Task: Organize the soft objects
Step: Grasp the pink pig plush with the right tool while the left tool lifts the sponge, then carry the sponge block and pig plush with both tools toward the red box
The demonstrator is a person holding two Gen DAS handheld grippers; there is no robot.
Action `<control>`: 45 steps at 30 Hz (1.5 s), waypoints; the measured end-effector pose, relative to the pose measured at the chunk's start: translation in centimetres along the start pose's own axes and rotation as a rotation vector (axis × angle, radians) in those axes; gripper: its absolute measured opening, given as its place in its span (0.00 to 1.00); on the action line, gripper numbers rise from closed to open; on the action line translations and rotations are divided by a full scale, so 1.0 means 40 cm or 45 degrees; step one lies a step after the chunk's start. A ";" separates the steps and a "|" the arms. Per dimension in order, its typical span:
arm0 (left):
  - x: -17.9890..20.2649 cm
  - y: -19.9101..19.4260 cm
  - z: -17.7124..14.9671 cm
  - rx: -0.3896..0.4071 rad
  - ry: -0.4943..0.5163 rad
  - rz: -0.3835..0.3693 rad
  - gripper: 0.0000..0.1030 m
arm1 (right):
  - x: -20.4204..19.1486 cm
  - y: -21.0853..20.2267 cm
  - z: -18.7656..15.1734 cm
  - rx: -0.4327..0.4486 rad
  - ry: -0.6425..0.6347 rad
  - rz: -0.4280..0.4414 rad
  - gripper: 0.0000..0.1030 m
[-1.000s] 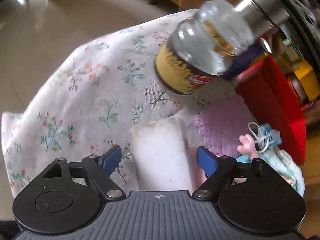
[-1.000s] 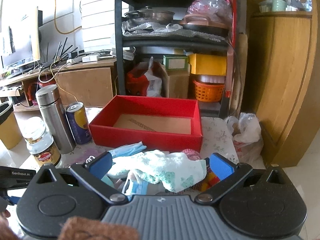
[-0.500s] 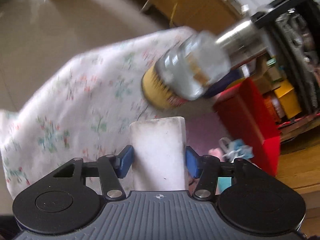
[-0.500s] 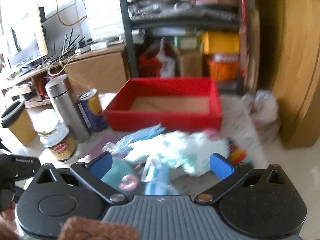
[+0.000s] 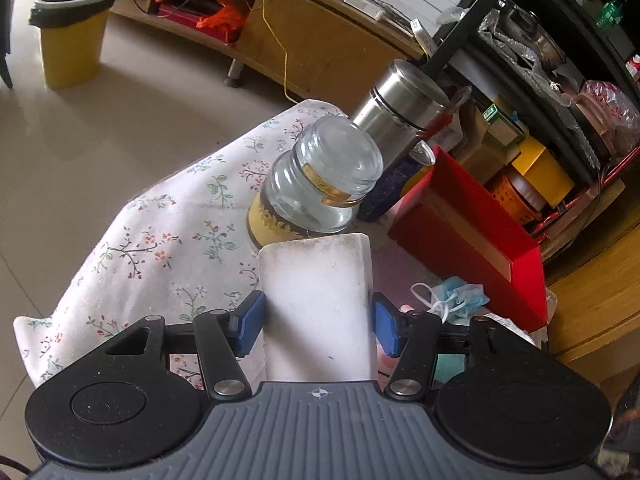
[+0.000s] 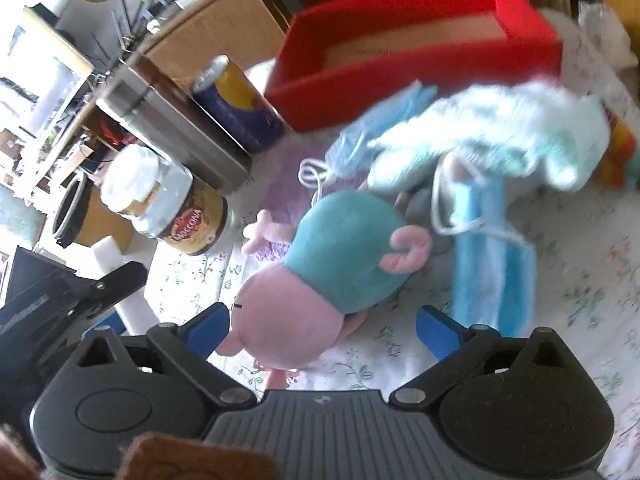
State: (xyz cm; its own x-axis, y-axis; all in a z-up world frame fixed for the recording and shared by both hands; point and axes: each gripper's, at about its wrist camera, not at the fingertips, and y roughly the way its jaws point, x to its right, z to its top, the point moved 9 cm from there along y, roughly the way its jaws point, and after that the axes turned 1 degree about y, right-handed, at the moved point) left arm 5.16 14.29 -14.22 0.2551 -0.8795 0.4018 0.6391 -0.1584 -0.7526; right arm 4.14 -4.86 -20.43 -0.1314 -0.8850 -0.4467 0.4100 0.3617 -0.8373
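My left gripper (image 5: 316,326) is shut on a white foam block (image 5: 316,292), which it holds above the floral tablecloth (image 5: 160,240). The block's end (image 6: 110,250) also shows at the left of the right wrist view. My right gripper (image 6: 324,326) is open and points down over a pink and teal plush toy (image 6: 340,256). The toy's pink head lies between the fingers, close to the left pad. Blue face masks (image 6: 492,256), a mint and white fluffy cloth (image 6: 500,136) and a purple knitted cloth (image 6: 288,176) lie beyond the toy. Behind them stands the red box (image 6: 400,76).
A glass coffee jar (image 5: 320,184), a steel flask (image 5: 404,100) and a drink can (image 6: 240,104) stand left of the red box (image 5: 472,216). A yellow bin (image 5: 68,32) is on the floor. Shelves and a wooden cabinet are behind the table.
The left gripper closed on the white block and lifted it off the cloth. The right gripper tipped downward and came in over the plush toy.
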 end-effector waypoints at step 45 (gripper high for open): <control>0.093 -0.049 0.014 0.070 0.147 -0.059 0.57 | 0.025 -0.148 0.008 0.004 0.203 0.428 0.47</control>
State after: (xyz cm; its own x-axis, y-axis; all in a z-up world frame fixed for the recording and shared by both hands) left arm 5.28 11.57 -10.97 0.1415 -0.9180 0.3704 0.6877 -0.1780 -0.7038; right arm 1.87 -7.98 -15.82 -0.1274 -0.6599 -0.7404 0.4571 0.6235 -0.6343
